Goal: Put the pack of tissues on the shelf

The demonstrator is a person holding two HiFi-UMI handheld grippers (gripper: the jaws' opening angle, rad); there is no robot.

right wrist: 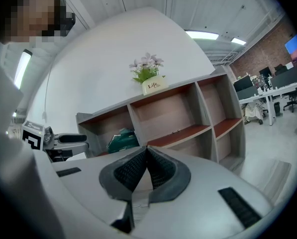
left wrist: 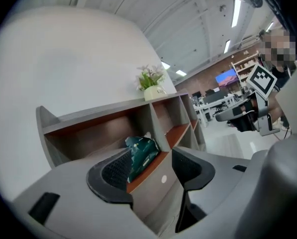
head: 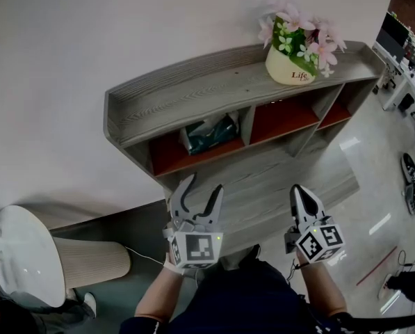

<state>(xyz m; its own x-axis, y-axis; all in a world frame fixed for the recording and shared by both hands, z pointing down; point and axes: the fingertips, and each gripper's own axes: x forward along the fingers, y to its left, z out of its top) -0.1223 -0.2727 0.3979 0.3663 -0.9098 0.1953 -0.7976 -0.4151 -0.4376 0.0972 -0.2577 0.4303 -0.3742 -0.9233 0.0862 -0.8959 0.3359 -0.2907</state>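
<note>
A white curved wall [head: 89, 33] stands behind one grey wooden shelf [head: 214, 92] [left wrist: 98, 114] [right wrist: 208, 108]. The shelf has three compartments with red-brown floors in its upper row. The row below is partly hidden behind the grippers.

At the lower left of the head view is one white round object on a ribbed beige base [head: 89, 263]. It is cut off by the edge, and I cannot say what it is.

There are two grippers, each with a cube of black-and-white square markers. The left gripper [head: 203, 186] [left wrist: 150, 166] is held in front of the shelf with its jaws wide apart, and nothing is between them. The right gripper [head: 299, 192] [right wrist: 147, 156] has its jaws pressed together, with nothing in them.

One cream flower pot [head: 290, 67] [left wrist: 152, 91] [right wrist: 153, 85] with pink and white flowers stands on the top board. It carries the word "Life"; the smaller print under it is not readable.

One dark green pack of tissues [head: 210, 134] [left wrist: 141, 151] [right wrist: 122, 139] lies in the leftmost compartment of the shelf, touched by no gripper. Its print is too small to read.
</note>
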